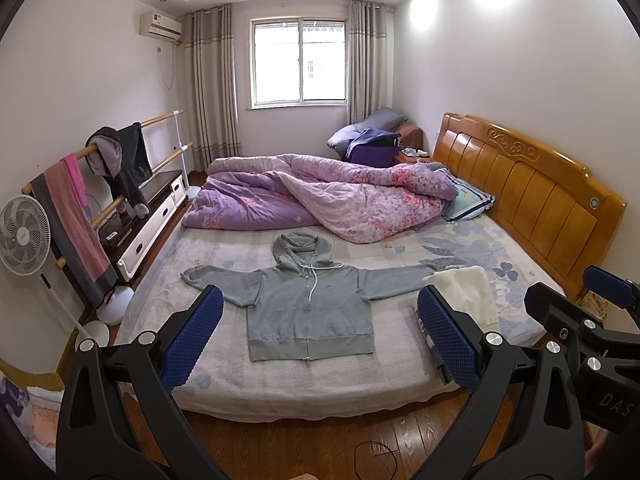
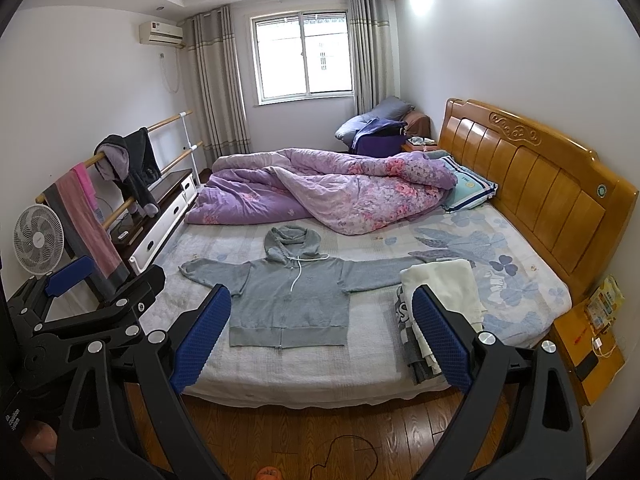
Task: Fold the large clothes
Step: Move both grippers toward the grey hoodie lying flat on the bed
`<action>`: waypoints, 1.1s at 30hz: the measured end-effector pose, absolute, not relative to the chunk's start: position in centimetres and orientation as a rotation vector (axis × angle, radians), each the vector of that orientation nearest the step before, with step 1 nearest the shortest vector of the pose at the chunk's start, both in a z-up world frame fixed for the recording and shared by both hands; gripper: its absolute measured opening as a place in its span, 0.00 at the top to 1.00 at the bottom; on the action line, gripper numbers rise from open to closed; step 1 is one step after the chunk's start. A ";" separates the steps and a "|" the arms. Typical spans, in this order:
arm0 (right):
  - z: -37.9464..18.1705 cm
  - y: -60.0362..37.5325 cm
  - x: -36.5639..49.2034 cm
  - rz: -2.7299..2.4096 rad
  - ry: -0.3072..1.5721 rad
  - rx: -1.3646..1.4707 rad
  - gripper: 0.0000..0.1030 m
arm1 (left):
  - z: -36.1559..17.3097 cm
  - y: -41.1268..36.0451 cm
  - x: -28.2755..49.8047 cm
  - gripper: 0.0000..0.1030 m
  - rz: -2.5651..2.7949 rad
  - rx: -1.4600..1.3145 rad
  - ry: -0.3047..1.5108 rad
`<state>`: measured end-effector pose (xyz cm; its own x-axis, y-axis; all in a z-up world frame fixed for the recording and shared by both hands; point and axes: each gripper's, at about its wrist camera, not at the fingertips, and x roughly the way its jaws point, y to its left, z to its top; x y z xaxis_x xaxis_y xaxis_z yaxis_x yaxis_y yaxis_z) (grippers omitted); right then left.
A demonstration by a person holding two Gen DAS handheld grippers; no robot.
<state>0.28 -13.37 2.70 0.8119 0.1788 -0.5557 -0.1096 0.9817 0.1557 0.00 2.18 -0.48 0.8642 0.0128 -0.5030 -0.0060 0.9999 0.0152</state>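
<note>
Open bed surface in front, crowded at the back and right.
Bare sheet (image 1: 320,376) surrounds the hoodie (image 1: 310,312); a heaped quilt (image 1: 320,196) blocks the far side, folded clothes (image 2: 440,296) cover its right sleeve end.

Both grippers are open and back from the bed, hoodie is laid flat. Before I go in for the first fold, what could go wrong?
1. The hoodie's right sleeve ends against the folded stack; grabbing that cuff may drag the stack along.
2. The white drawstring lies loose on the chest and could snag on the fingers.
3. The hood sits near the purple quilt, so there is little room behind it.
</note>
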 end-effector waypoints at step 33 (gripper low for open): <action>1.3 -0.1 24.7 0.190 0.700 0.080 0.14 | -2.6 19.8 24.8 0.05 0.026 -0.027 0.628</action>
